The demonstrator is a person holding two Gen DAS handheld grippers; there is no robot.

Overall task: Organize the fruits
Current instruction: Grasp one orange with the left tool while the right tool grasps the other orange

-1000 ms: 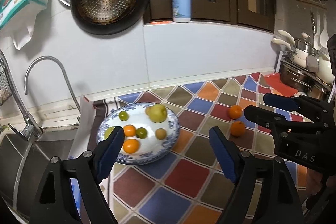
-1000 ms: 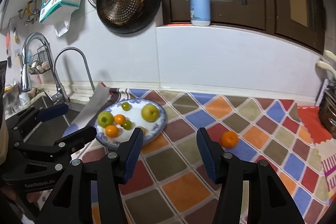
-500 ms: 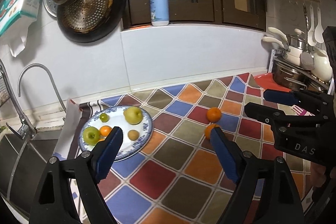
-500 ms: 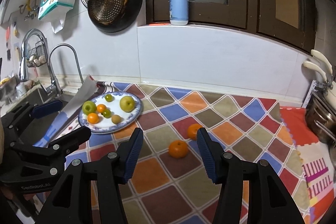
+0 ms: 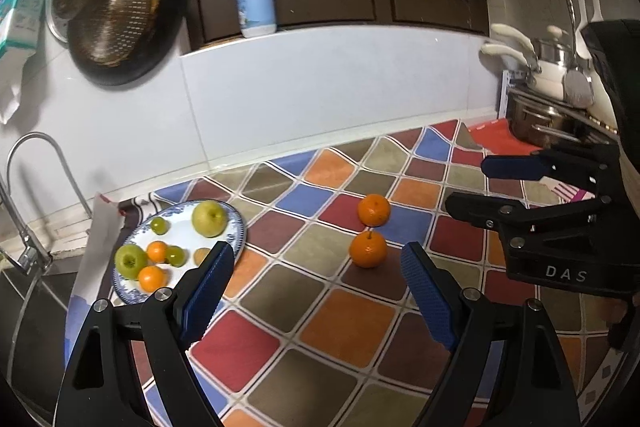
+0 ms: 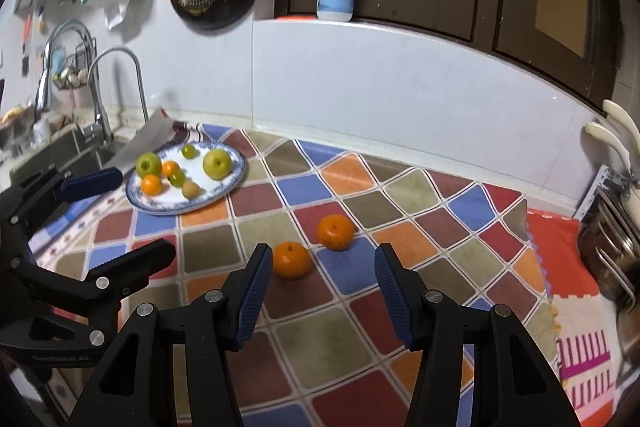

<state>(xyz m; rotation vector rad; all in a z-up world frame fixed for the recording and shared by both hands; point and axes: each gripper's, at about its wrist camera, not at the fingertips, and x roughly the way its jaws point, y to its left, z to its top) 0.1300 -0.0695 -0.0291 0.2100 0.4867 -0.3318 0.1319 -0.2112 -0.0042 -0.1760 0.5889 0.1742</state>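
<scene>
A kitchen worktop (image 6: 400, 187) under a multicoloured checked cloth, beside a sink, carries a blue-rimmed plate (image 6: 236, 175) of apples and small citrus. Two oranges, the nearer orange (image 6: 292, 259) and the farther orange (image 6: 335, 231), lie close together on the cloth, well apart from the plate. Left gripper (image 5: 316, 285) and right gripper (image 6: 320, 291) hover above them, fingers spread, pinching nothing.

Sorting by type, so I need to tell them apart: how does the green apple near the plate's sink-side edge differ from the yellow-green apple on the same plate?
The green apple is a deeper green; the yellow-green apple is paler and larger. The green apple lies beside two small oranges; the yellow-green apple lies apart at the plate's far side. Both rest loose on the plate.
</scene>
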